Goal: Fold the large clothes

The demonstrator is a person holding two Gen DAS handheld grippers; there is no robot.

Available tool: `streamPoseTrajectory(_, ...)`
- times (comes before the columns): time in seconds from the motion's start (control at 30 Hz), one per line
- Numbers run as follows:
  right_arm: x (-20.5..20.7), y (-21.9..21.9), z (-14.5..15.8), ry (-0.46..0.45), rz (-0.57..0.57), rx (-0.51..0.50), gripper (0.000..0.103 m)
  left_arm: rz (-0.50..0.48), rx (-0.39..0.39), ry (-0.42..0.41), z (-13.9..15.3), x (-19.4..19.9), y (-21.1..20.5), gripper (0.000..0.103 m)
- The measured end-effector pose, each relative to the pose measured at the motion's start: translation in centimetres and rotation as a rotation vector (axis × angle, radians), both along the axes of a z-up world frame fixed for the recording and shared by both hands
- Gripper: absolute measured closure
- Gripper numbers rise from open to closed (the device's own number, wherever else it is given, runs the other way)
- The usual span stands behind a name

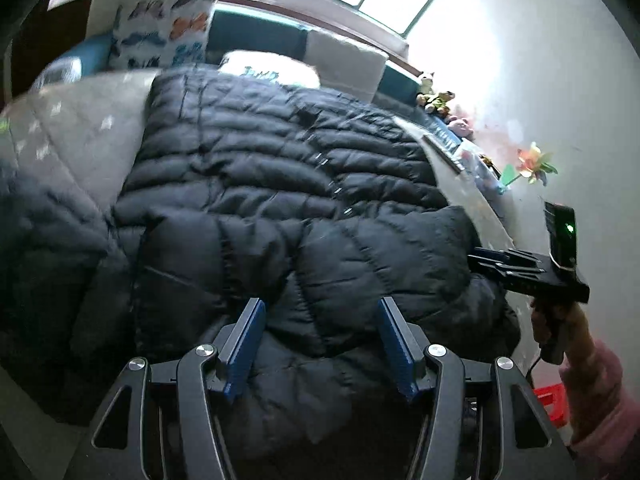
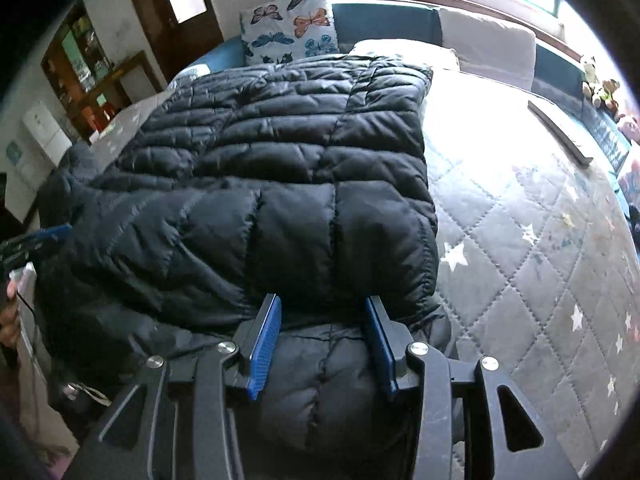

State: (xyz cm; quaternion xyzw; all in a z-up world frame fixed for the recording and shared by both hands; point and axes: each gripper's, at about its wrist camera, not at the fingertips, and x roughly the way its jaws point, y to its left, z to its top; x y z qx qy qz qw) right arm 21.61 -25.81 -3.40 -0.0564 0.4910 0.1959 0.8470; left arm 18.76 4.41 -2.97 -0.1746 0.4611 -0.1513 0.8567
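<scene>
A large black puffer jacket [image 1: 280, 184] lies spread on the bed, its near part folded over itself; it also shows in the right wrist view [image 2: 260, 168]. My left gripper [image 1: 320, 312] is open above the jacket's near edge, nothing between its blue pads. My right gripper [image 2: 320, 308] is open over the jacket's near right corner, also empty. The right gripper shows at the right in the left wrist view [image 1: 480, 258], at the jacket's right edge. The left gripper's blue fingertips [image 2: 52, 233] show at the far left of the right wrist view.
The bed has a grey quilted cover with stars [image 2: 520, 240]. A butterfly pillow [image 2: 292, 28] and white pillows lie at the head under the window. Stuffed toys [image 1: 434, 98] and a pinwheel [image 1: 532, 168] line the wall side. A red stool [image 1: 554, 400] stands below.
</scene>
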Motion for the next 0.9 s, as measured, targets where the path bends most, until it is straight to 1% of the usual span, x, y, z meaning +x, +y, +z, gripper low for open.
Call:
streamPoseTrajectory(0.03, 0.0, 0.2, -0.2, -0.002, 0.003, -0.007, 0.056, 0.016, -0.02, 0.026, -1.1, 0.3, 0.4, 0.042)
streamPoseTrajectory(0.07, 0.1, 0.3, -0.3, -0.003, 0.005, -0.011, 0.056, 0.02, -0.025, 0.034, -1.9, 0.5, 0.7, 0.047)
streamPoseTrajectory(0.1, 0.1, 0.1, -0.4, -0.003, 0.005, -0.014, 0.056, 0.025, -0.014, 0.028, -2.5, 0.6, 1.0, 0.051)
streamPoseTrajectory(0.13, 0.3, 0.2, -0.7, -0.001, 0.006, -0.015, 0.056, 0.033, 0.009, 0.016, -2.8, 0.6, 1.1, 0.059)
streamPoseTrajectory(0.17, 0.3, 0.1, -0.8, -0.001, 0.005, -0.015, 0.056, 0.034, 0.009, 0.015, -3.1, 0.6, 1.3, 0.061)
streamPoseTrajectory(0.3, 0.2, 0.2, -1.0, -0.01, 0.011, -0.032, 0.056, 0.039, -0.016, 0.035, -3.3, 0.7, 2.0, 0.062)
streamPoseTrajectory(0.4, 0.0, 1.0, -0.2, -0.01, 0.011, -0.092, 0.056, 0.053, 0.008, 0.044, -2.1, 0.2, 1.7, 0.062)
streamPoseTrajectory(0.47, -0.4, 1.7, 1.2, -0.023, 0.001, -0.118, 0.056, 0.047, 0.021, 0.031, -0.7, -0.6, 1.6, 0.062)
streamPoseTrajectory(0.6, -1.6, 3.3, 4.0, -0.07, 0.031, -0.094, 0.056, 0.029, 0.016, -0.01, 1.3, -2.0, 1.2, 0.061)
streamPoseTrajectory(0.63, -1.7, 3.9, 4.6, -0.076, 0.045, -0.074, 0.056, 0.024, 0.009, -0.015, 1.6, -2.2, 1.2, 0.059)
streamPoseTrajectory(0.7, -1.8, 5.4, 5.3, -0.075, 0.071, -0.031, 0.056, 0.028, -0.002, -0.019, 2.2, -2.7, 1.1, 0.059)
streamPoseTrajectory(0.77, -1.8, 7.3, 5.2, -0.059, 0.115, 0.007, 0.056, 0.039, -0.011, -0.025, 2.6, -3.2, 1.6, 0.059)
streamPoseTrajectory(0.8, -1.7, 8.0, 5.0, -0.057, 0.129, 0.008, 0.056, 0.055, -0.01, -0.029, 2.9, -3.5, 2.2, 0.059)
streamPoseTrajectory(0.83, -1.7, 9.1, 4.4, -0.051, 0.149, -0.007, 0.056, 0.072, -0.009, -0.034, 3.1, -3.8, 2.8, 0.059)
streamPoseTrajectory(0.9, -1.3, 11.0, 2.3, -0.009, 0.183, -0.059, 0.056, 0.126, 0.001, -0.045, 3.8, -4.8, 4.9, 0.056)
